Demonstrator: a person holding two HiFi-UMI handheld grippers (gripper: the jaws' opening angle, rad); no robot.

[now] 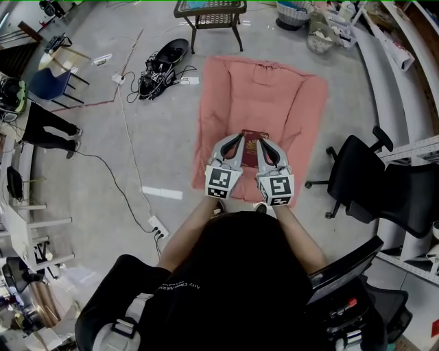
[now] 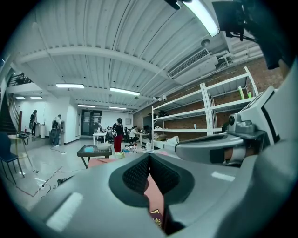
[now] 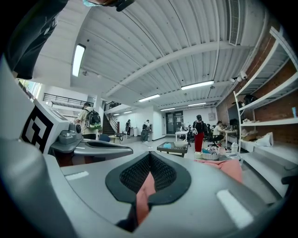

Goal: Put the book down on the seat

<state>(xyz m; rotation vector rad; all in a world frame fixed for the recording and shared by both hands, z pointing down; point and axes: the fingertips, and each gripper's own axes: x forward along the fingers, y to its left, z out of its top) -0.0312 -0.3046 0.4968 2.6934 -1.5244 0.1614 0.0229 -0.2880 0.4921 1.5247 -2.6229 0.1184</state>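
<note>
Head view: book [image 1: 255, 142] above seat [image 1: 226, 96]; left gripper view: corner only.

Book [image 1: 253, 152] over near end of seat [image 1: 274, 96] on floor [image 1: 123, 158], between left tool [image 1: 238, 138] and right tool [image 1: 263, 142], tabletop [image 1: 184, 13] behind seat, office chair [image 1: 363, 175] right.

salmon-pink padded seat cushion [image 1: 274, 96]: soft matt cloth. dark red book [image 1: 254, 147]: smooth cover. left gripper [image 2: 150, 158]: smooth matt grey plastic shell, pads [image 2: 136, 175] rough dimpled black. grey floor [image 1: 164, 137]: polished, kinda glossy.

Maroon book [image 1: 254, 140], pink seat [image 1: 291, 103], black office chair [image 1: 363, 175]
</note>
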